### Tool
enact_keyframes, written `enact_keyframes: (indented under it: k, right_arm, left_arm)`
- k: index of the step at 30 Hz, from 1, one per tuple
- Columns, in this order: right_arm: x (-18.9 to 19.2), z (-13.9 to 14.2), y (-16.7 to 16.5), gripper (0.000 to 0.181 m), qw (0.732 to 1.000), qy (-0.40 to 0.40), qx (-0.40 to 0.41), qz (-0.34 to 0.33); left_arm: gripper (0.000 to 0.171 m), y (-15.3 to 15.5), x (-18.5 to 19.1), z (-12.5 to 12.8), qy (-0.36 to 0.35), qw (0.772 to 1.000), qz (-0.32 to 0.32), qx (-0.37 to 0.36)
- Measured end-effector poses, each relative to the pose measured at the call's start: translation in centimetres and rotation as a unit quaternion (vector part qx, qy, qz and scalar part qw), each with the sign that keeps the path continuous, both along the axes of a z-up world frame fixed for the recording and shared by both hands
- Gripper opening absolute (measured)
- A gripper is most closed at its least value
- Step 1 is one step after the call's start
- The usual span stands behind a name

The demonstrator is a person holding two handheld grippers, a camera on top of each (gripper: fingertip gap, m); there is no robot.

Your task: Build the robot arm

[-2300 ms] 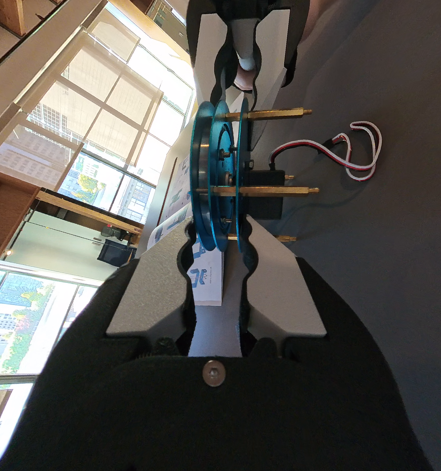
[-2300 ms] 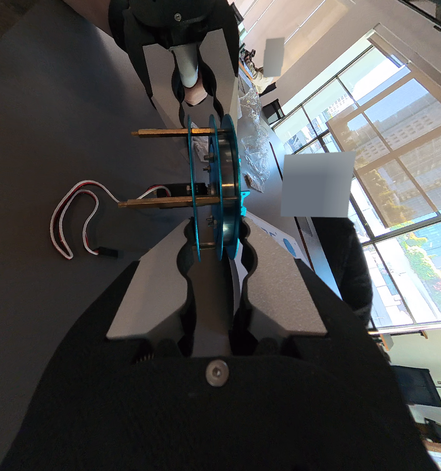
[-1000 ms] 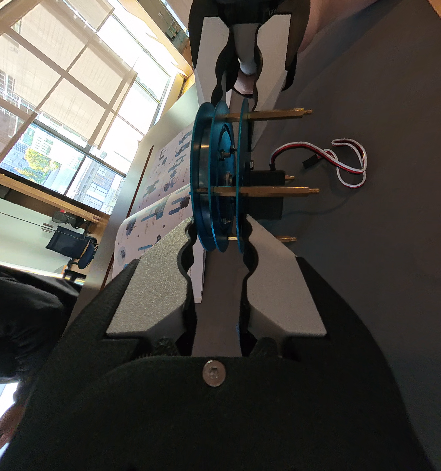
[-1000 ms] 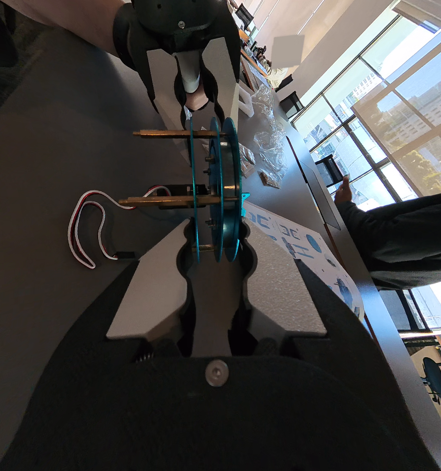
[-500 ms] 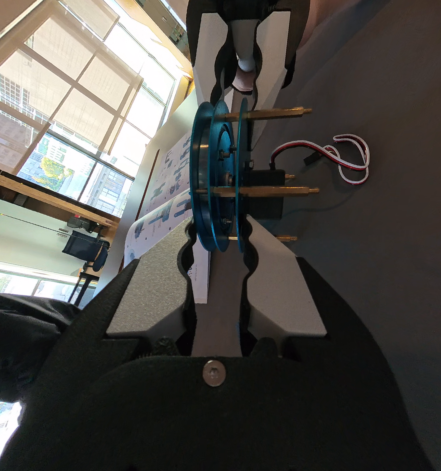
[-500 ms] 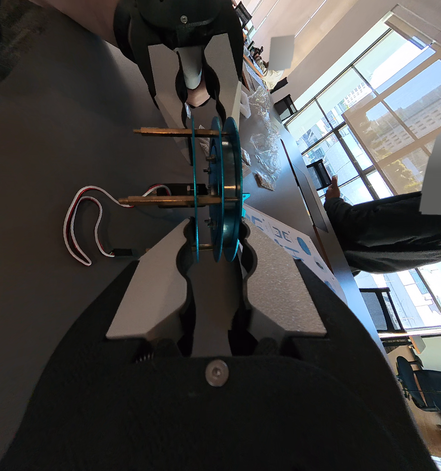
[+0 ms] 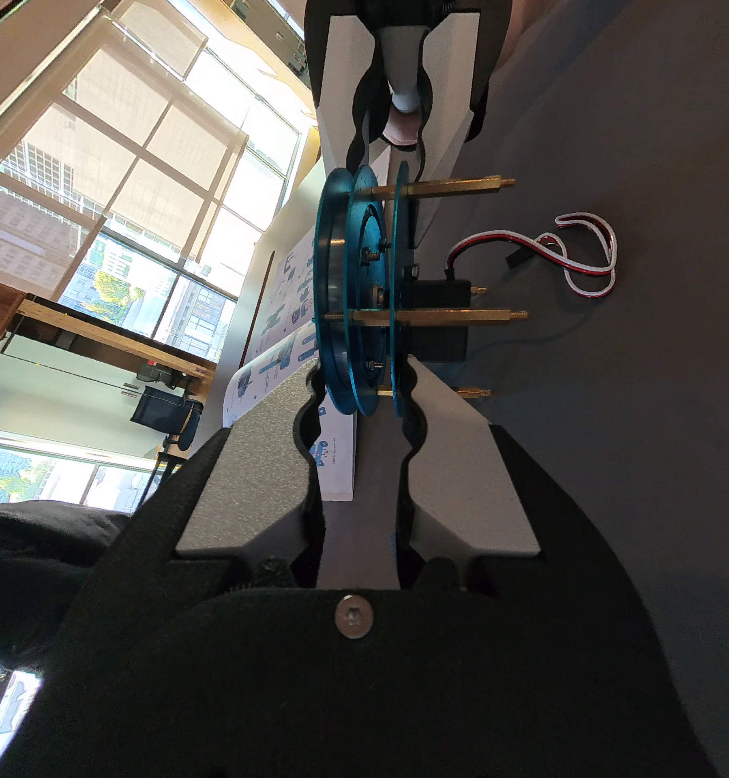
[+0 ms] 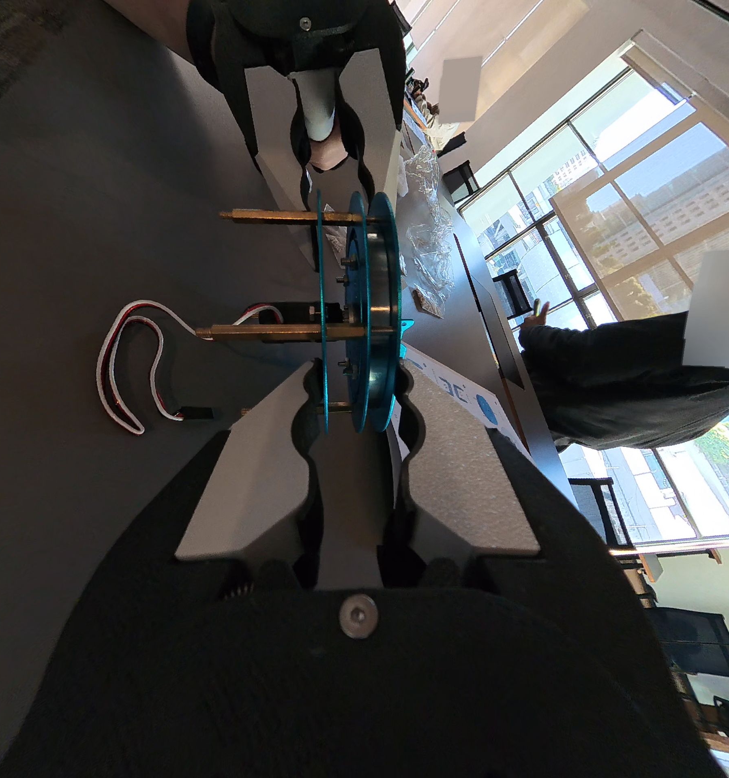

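Observation:
A stack of blue metal discs point(image 7: 367, 286) joined by brass standoffs point(image 7: 451, 315), with a black servo point(image 7: 434, 320) behind it, is held on edge above the dark table. My left gripper point(image 7: 363, 379) is shut on the discs' near rim. My right gripper point(image 7: 388, 168) is shut on the opposite rim. In the right wrist view the discs point(image 8: 371, 303) sit between my right gripper point(image 8: 358, 379) and the left gripper point(image 8: 337, 185) facing it. The servo's red, white and black cable point(image 8: 118, 370) lies looped on the table.
A printed instruction sheet point(image 7: 287, 303) lies on the dark grey table point(image 7: 628, 421) beside the assembly. Crumpled clear plastic bags point(image 8: 430, 235) lie farther along. A person in a dark sleeve point(image 8: 628, 379) is at the table's far side, near large windows.
Both grippers have kept hold of the disc assembly and swung it slightly together. The background has shifted, the cable loop has moved a little, and the person in dark clothing has come into view.

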State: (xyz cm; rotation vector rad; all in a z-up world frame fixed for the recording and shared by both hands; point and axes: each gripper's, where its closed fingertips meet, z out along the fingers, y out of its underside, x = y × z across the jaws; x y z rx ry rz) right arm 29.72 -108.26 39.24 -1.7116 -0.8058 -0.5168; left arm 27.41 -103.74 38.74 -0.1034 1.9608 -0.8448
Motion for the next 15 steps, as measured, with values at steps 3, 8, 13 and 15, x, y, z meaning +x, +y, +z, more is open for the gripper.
enact_keyframes:
  k: [3,8,13,15]
  right_arm:
    - [-0.02,0.02,0.00,0.032,1.000,-0.004,0.002,-0.001]
    - [-0.04,0.04,0.01,0.032,1.000,-0.004,0.003,-0.001]
    - [-0.02,0.05,0.03,0.032,1.000,-0.002,0.003,0.000]
    - [-0.02,0.05,0.03,0.032,1.000,-0.002,0.004,0.000]
  left_arm:
    - [0.033,0.01,0.00,0.03,-0.004,1.000,0.001,0.002]
    - [0.033,0.02,-0.02,0.04,-0.004,1.000,0.001,0.003]
    - [0.033,0.04,-0.02,0.07,-0.004,1.000,0.001,0.002]
    - [0.033,0.05,-0.02,0.07,-0.004,1.000,0.001,0.002]
